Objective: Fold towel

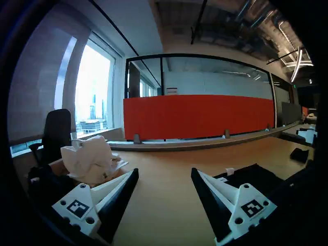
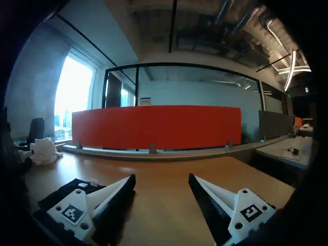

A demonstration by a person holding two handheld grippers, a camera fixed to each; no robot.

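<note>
While towel [image 1: 91, 158] lies crumpled near chair [image 1: 56, 131], orange partition [image 1: 197, 117] backs desk [image 1: 164, 176].

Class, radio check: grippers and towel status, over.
Left gripper, right gripper open, empty. Black fabric towel on wooden desk between them. Crumpled white cloth heap aside, nothing blocking.

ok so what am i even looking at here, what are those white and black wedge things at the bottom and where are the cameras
No robot here: a person holds a two-finger gripper in each hand, and a fisheye camera rides on each, looking along its fingers. The wedges are those fingers: the left gripper in the left gripper view, the right gripper in the right gripper view. Both are open and hold nothing. On the light wooden desk lie a crumpled white towel and a flat black cloth; a long red divider panel stands behind.
</note>
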